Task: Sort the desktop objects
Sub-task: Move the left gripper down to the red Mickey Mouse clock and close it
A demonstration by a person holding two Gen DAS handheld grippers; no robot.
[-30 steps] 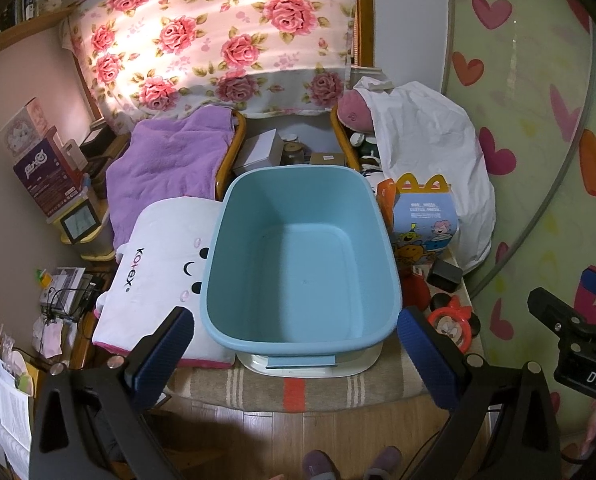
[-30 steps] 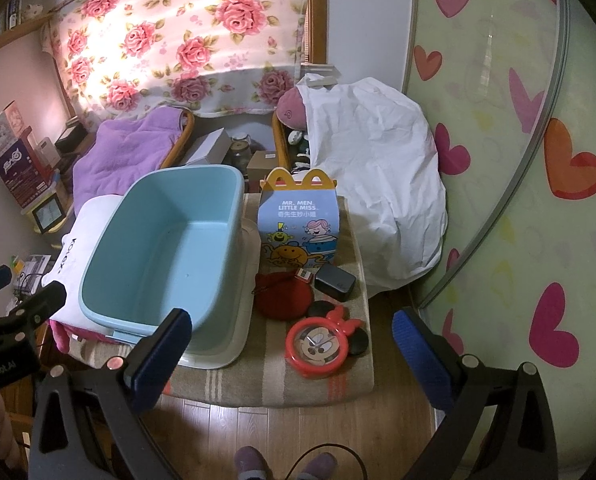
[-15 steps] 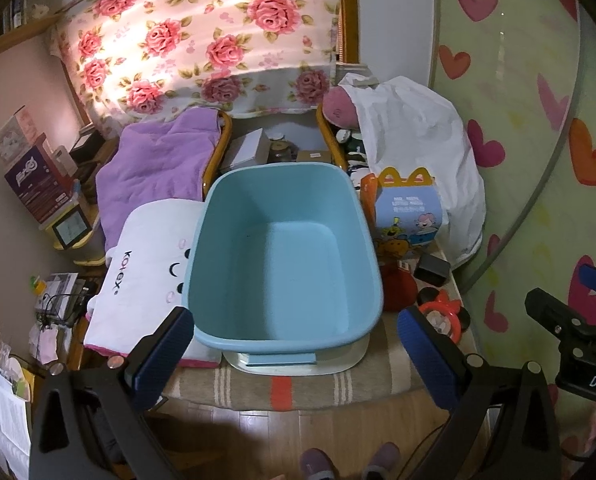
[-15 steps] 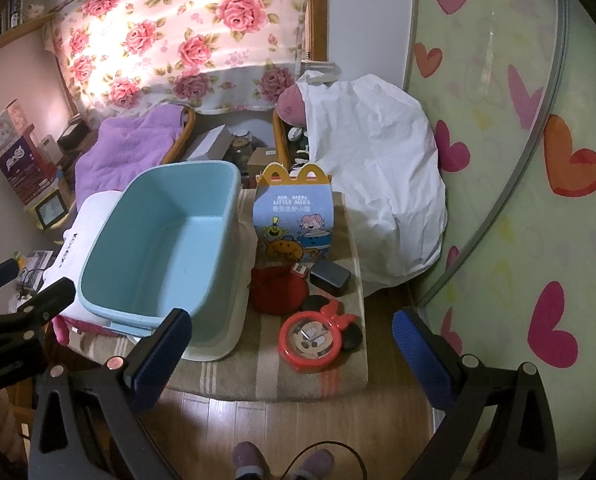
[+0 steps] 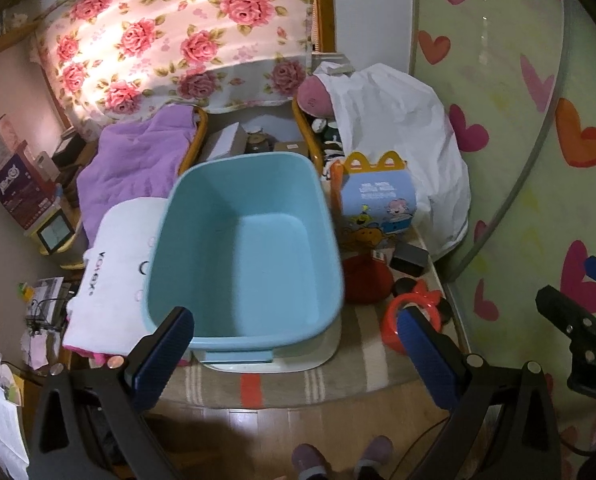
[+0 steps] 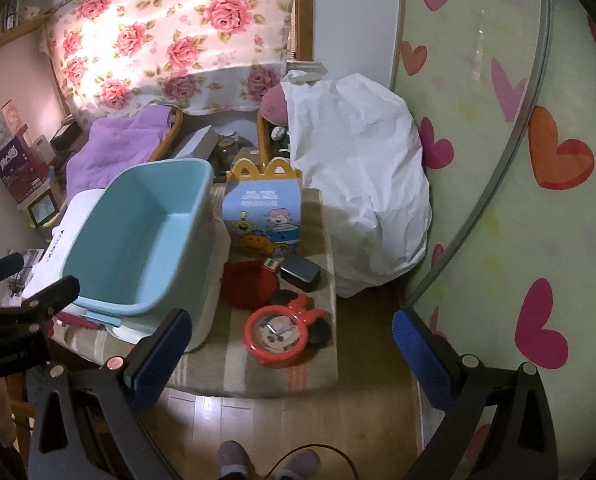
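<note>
An empty light-blue tub stands on a striped mat. Right of it stand a blue cartoon meal box, a red round pouch, a small black box and a red Mickey-shaped case. My left gripper is open and empty, above the tub's near edge. My right gripper is open and empty, above the mat's front edge near the Mickey case.
A white cushion lies left of the tub, a purple blanket behind it. A large white bag sits at the right beside a heart-patterned panel. Wooden floor lies in front.
Both views have shifted left in frame: the tub and objects sit further left and slightly lower than before. Both grippers stay open and nothing on the mat has moved.
</note>
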